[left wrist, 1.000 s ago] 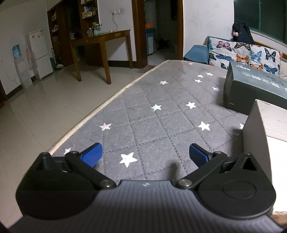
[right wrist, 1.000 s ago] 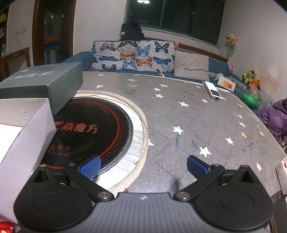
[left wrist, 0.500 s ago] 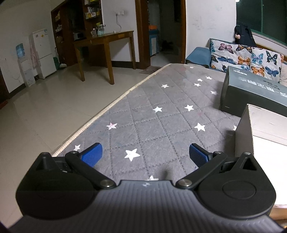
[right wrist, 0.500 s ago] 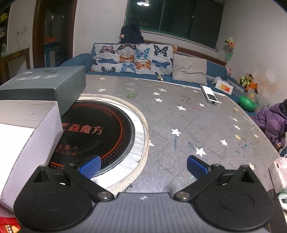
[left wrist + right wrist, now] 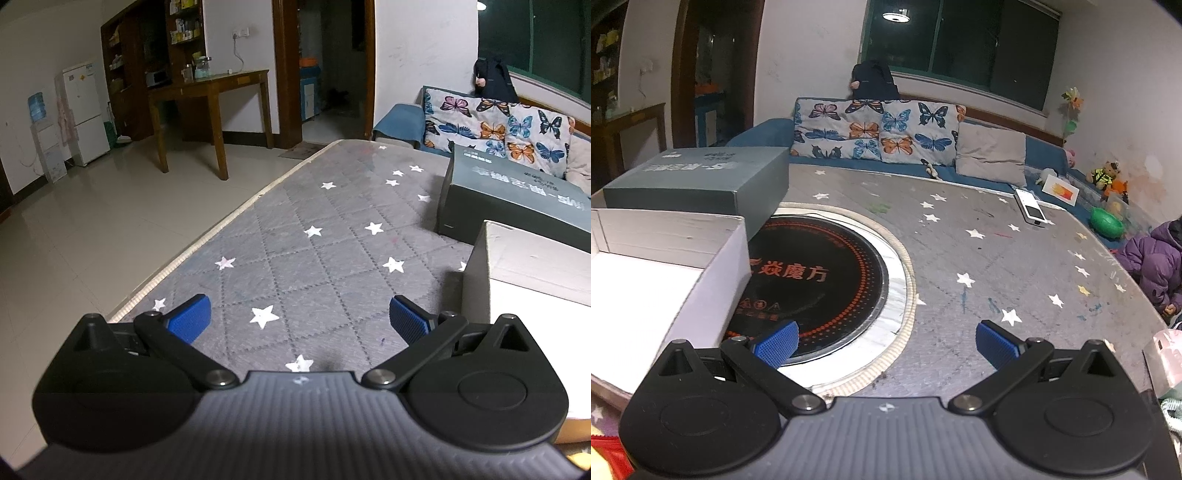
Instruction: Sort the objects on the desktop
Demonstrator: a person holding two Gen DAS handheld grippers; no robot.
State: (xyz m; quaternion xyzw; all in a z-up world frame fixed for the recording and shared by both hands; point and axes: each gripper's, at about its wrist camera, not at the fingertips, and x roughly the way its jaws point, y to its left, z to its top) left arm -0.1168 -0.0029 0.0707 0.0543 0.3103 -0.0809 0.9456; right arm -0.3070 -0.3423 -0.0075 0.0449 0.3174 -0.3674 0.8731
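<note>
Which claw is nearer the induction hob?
Right. The right claw hangs over the hob's near rim; the left claw is over bare mat beyond the white box, hob out of view.

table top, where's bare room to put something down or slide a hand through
Free: the star-patterned cloth between the table's floor-side edge and the grey box; also the broad stretch between the round hotplate and the white remote. Crowded: the grey box and the open white box sit close together, overlapping the hotplate's rim. Both grippers, left and right, are open and empty.
</note>
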